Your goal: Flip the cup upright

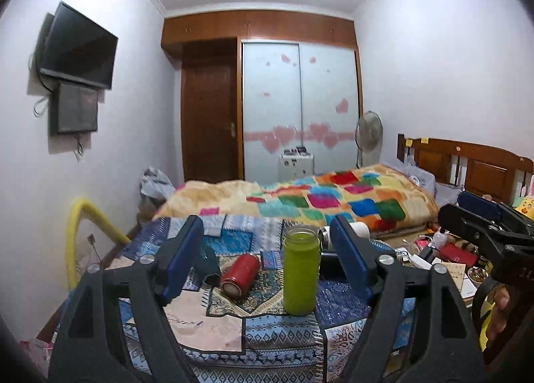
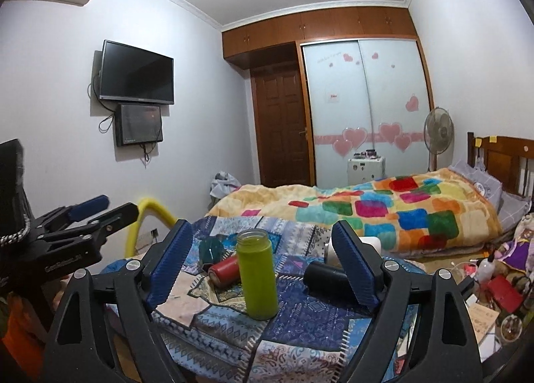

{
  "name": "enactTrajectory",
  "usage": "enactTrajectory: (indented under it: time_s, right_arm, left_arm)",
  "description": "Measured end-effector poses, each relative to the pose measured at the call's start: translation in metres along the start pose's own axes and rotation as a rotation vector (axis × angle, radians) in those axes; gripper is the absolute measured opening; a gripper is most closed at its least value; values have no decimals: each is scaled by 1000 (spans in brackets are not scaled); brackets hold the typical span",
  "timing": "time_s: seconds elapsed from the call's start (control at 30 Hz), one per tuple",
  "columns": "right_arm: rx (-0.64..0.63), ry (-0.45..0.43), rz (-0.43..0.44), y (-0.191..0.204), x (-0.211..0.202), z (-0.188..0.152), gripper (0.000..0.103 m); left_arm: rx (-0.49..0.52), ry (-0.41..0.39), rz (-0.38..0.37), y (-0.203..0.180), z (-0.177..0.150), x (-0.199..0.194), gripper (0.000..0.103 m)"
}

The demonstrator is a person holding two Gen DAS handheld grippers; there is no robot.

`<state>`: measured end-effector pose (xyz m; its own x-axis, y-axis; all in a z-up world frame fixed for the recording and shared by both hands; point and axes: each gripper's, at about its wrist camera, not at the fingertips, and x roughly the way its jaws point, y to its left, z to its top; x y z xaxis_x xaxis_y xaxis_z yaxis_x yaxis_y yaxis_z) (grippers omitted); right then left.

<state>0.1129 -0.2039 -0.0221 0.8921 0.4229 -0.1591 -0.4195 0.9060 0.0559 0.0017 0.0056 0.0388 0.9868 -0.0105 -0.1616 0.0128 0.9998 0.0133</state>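
Note:
A green cup stands upright on the patterned cloth of the table; it also shows in the right wrist view. A red cup lies on its side just left of it, also in the right wrist view. A dark teal cup lies behind the red one, also in the right wrist view. A black cup and a white cup lie on their sides at the right. My left gripper is open and empty, short of the cups. My right gripper is open and empty, with the green cup between its fingers' line of sight.
A bed with a colourful blanket lies behind the table. A cluttered side surface with small items is at the right. A yellow padded bar stands left of the table. The right gripper shows in the left wrist view.

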Motion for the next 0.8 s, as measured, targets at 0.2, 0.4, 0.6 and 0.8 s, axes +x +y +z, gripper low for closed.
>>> enactTrajectory:
  time_s: [0.2,0.4,0.6,0.8]
  right_arm:
    - [25,-32,-22,1,-15,-3,101]
    - [39,-31,-43,0,-21,-7,103]
    - [28,-33,-54,3,-27,-9,103]
    - [13,-33,-56,8,-27,-9,103]
  left_arm:
    - [6,-55,22,-5,-7,-22,94]
    - [14,-61,27,-11,-15,-30,103]
    - [3,-50,21,-9,-17,-28,103]
    - [-7,-49,22,-6,-19,-27,103]
